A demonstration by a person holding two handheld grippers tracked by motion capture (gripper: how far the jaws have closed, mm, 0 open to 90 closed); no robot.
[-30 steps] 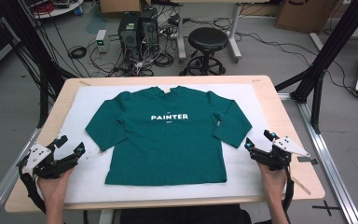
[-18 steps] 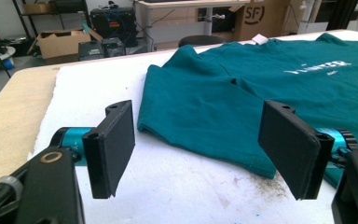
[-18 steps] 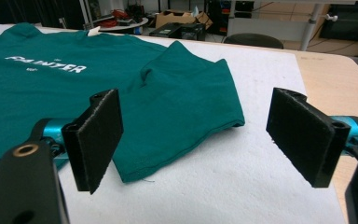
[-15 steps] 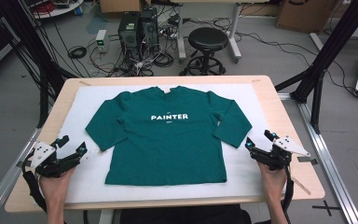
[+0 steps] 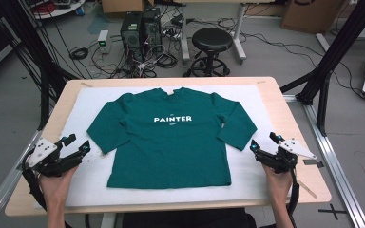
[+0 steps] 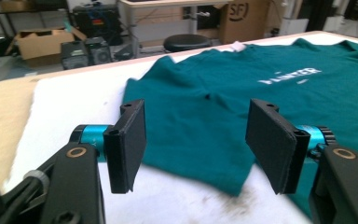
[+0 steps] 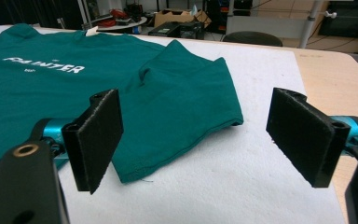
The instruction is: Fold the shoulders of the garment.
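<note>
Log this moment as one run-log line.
shirt: flat on white mat | left gripper: closing, empty, near left sleeve | right gripper: open, empty

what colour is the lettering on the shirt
White, reading PAINTER across the chest of the green shirt; it shows best in the high view.

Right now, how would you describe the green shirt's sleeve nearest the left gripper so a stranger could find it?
Start at the wooden table and its white mat, where a teal shirt lies flat, front up. The sleeve angles toward the mat's left side, its cuff just ahead of the left gripper. Unlike the other sleeve, it lies left of the white "PAINTER" lettering.
</note>
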